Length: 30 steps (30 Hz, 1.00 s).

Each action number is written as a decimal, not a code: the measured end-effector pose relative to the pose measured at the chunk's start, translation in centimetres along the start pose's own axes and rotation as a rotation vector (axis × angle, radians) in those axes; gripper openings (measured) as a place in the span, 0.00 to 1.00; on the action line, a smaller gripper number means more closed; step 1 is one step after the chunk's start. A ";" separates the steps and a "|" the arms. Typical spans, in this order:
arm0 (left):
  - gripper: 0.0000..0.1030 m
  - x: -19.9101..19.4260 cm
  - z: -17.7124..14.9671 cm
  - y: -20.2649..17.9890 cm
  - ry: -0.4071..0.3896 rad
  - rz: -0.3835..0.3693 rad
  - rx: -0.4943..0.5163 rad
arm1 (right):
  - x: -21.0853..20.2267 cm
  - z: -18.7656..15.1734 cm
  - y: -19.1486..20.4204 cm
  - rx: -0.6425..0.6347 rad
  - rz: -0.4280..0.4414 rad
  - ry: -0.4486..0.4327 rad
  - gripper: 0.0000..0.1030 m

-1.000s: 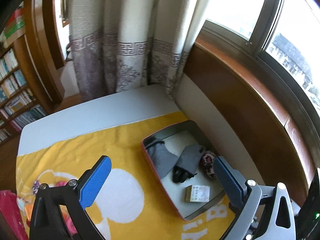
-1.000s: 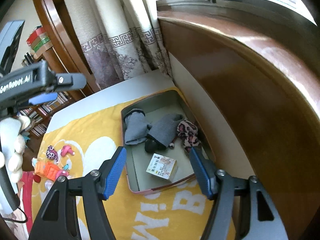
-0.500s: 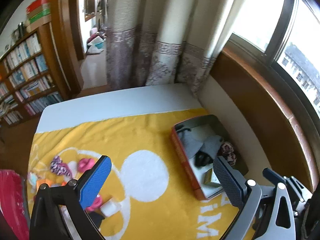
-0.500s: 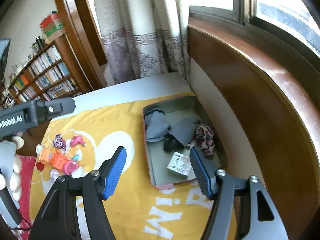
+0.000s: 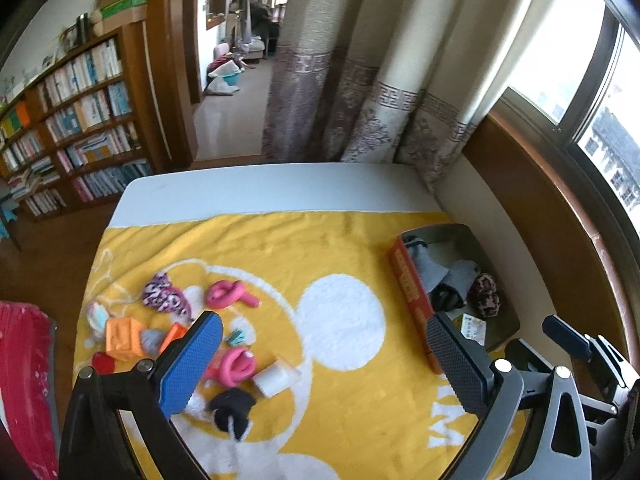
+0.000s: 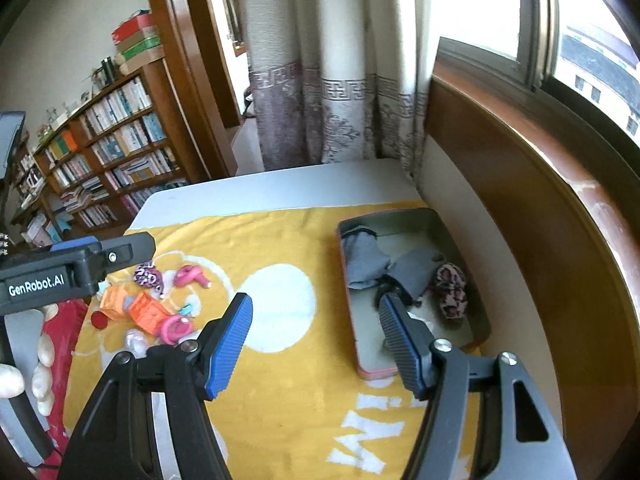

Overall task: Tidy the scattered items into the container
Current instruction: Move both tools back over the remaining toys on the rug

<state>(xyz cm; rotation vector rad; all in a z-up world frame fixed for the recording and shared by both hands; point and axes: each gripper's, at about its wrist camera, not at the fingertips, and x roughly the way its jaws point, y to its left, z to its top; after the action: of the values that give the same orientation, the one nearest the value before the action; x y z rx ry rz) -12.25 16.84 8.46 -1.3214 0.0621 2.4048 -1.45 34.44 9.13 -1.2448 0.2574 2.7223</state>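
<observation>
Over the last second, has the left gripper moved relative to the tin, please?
Yes. The left gripper has swung leftward off the tin, now framing the scattered toys.

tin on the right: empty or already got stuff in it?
Partly filled. The tin holds grey socks, a leopard-print piece and a small carton; bare floor shows.

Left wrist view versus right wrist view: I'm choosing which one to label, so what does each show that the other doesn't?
Only the left wrist view shows the black item and the clear white box near the left gripper. Only the right wrist view shows the person's gloved hand. Both show the tin container holding grey socks, plus the pink rings and orange blocks on the yellow blanket.
</observation>
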 end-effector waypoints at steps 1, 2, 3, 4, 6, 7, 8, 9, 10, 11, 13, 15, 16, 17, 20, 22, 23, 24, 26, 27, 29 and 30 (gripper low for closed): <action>1.00 -0.3 -0.2 0.6 -0.002 0.003 -0.007 | -0.1 0.0 0.7 -0.009 0.005 -0.002 0.68; 1.00 -0.7 -0.5 1.2 -0.005 0.006 -0.015 | -0.1 0.1 1.1 -0.015 0.007 -0.003 0.68; 1.00 -0.9 -0.6 1.5 -0.007 0.008 -0.020 | -0.2 0.1 1.8 -0.025 0.010 -0.005 0.68; 1.00 -1.2 -0.8 2.1 -0.008 0.012 -0.027 | -0.3 0.1 2.3 -0.033 0.015 -0.007 0.68; 1.00 -1.6 -1.2 3.0 -0.009 0.018 -0.041 | -0.4 0.1 3.3 -0.048 0.023 -0.009 0.68; 1.00 -1.8 -1.5 3.5 -0.010 0.021 -0.050 | -0.5 0.1 3.8 -0.056 0.028 -0.010 0.68; 1.00 -2.0 -1.7 3.9 -0.009 0.024 -0.058 | -0.5 0.0 4.4 -0.064 0.030 -0.011 0.68; 1.00 -2.2 -2.0 4.4 -0.008 0.026 -0.065 | -0.6 0.0 5.0 -0.075 0.033 -0.010 0.68; 1.00 -2.4 -2.2 4.9 -0.007 0.029 -0.071 | -0.6 0.0 5.4 -0.081 0.035 -0.010 0.69; 1.00 -2.5 -2.4 5.2 -0.006 0.032 -0.076 | -0.6 -0.1 6.0 -0.089 0.039 -0.009 0.69; 1.00 -2.9 -2.9 6.2 -0.005 0.036 -0.088 | -0.6 -0.2 6.8 -0.102 0.047 -0.006 0.69; 1.00 -3.3 -3.2 6.9 -0.008 0.040 -0.096 | -0.6 -0.3 7.6 -0.111 0.052 -0.004 0.70; 1.00 -3.5 -3.4 7.3 -0.010 0.043 -0.101 | -0.6 -0.4 8.0 -0.116 0.056 -0.004 0.70; 1.00 -3.6 -3.5 7.6 -0.010 0.046 -0.105 | -0.7 -0.4 8.5 -0.122 0.059 -0.004 0.70; 1.00 -4.1 -3.9 8.9 -0.011 0.052 -0.121 | -0.7 -0.4 9.7 -0.138 0.066 -0.004 0.70; 1.00 -4.2 -4.0 9.4 -0.010 0.052 -0.125 | -0.7 -0.4 10.4 -0.146 0.070 -0.003 0.70; 1.00 -4.2 -4.0 9.7 -0.010 0.053 -0.126 | -0.7 -0.4 10.7 -0.149 0.071 -0.002 0.70; 1.00 -4.3 -4.1 10.1 -0.011 0.054 -0.128 | -0.6 -0.4 11.0 -0.152 0.073 -0.002 0.70; 1.00 -4.3 -4.1 10.6 -0.011 0.055 -0.129 | -0.5 -0.3 11.6 -0.157 0.078 -0.001 0.70; 1.00 -4.4 -4.1 10.9 -0.010 0.055 -0.129 | -0.3 -0.3 11.9 -0.158 0.082 0.001 0.70; 1.00 -4.3 -4.2 11.7 -0.009 0.057 -0.134 | -0.1 -0.3 12.3 -0.156 0.088 0.007 0.70; 1.00 -4.3 -4.3 12.3 -0.009 0.059 -0.140 | 0.1 -0.4 12.5 -0.154 0.092 0.012 0.70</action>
<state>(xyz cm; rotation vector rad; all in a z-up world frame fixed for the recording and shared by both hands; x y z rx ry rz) -11.19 3.16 7.83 -1.3871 -0.0717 2.5047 -3.69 22.12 10.04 -1.3194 0.1107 2.8611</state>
